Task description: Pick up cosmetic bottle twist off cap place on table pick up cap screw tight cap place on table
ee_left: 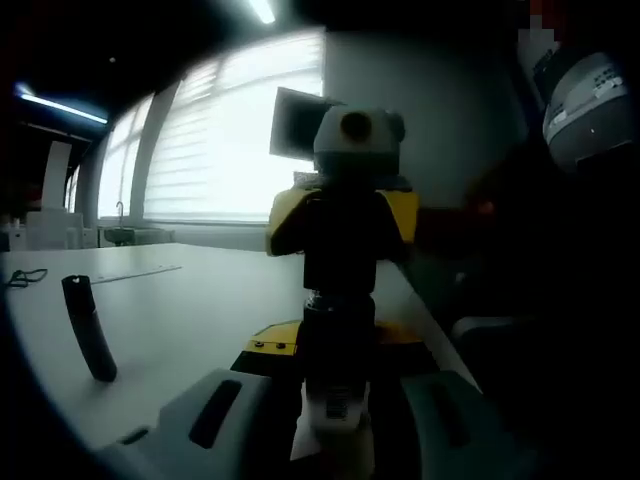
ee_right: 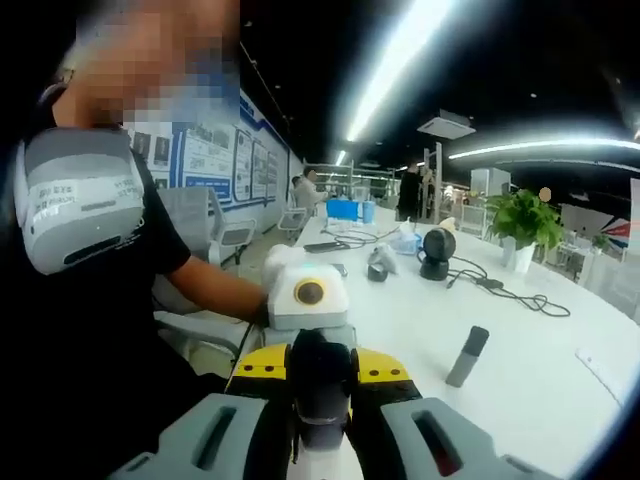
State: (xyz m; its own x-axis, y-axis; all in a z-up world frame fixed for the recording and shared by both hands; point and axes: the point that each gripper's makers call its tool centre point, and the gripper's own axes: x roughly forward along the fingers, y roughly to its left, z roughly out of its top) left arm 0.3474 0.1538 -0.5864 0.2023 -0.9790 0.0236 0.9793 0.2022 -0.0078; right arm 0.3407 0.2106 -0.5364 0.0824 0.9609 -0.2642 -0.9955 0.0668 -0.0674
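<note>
Left gripper view has the cosmetic bottle (ee_left: 338, 400) at lower centre, clamped upright between the left gripper's (ee_left: 335, 425) jaws, its dark cap (ee_left: 338, 255) met from beyond by the right gripper (ee_left: 345, 215), closed on it (presumably one steadies while the other twists). Right gripper view shows the right gripper (ee_right: 320, 425) nipping that cap (ee_right: 320, 385) at bottom centre. A separate dark tube (ee_right: 467, 355) stands on the white table (ee_right: 520, 400), right of centre.

The cosmetic bottle (ee_left: 338, 340) is backlit, its label too dark to read. Its base is cut off at the right gripper view's bottom edge, and wall posters (ee_right: 215, 150) are too small to read.
</note>
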